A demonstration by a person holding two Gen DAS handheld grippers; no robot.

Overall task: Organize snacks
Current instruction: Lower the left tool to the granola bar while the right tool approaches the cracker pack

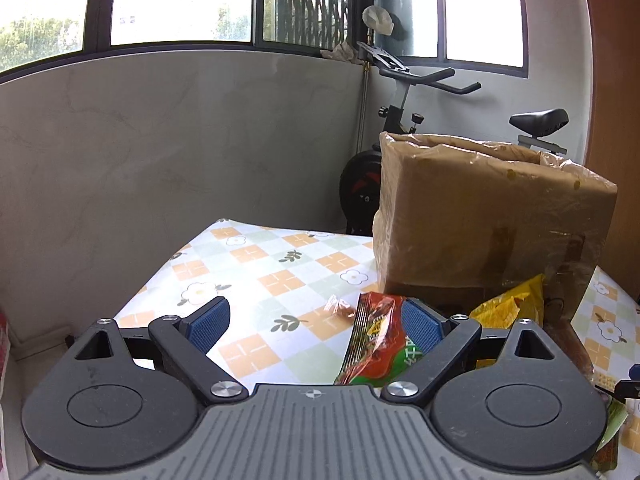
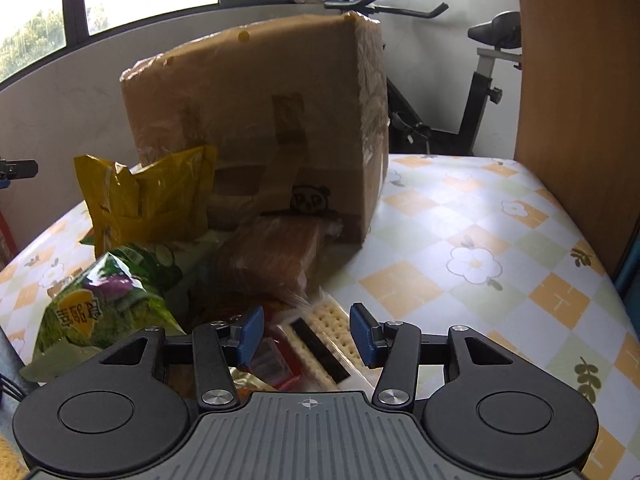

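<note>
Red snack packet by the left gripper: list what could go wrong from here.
The red snack packet lies against only one pad of the wide-open left gripper; closing could push it aside rather than pinch it.

The right gripper hovers over overlapping wrappers near the cracker pack; it may catch two at once.

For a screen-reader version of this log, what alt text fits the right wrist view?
The right gripper, jaws apart and gripping nothing, points down at a cracker pack in a snack pile: green bag, yellow bag, brown wrapped pack. Behind stands a taped cardboard box on a floral checked tablecloth.
</note>
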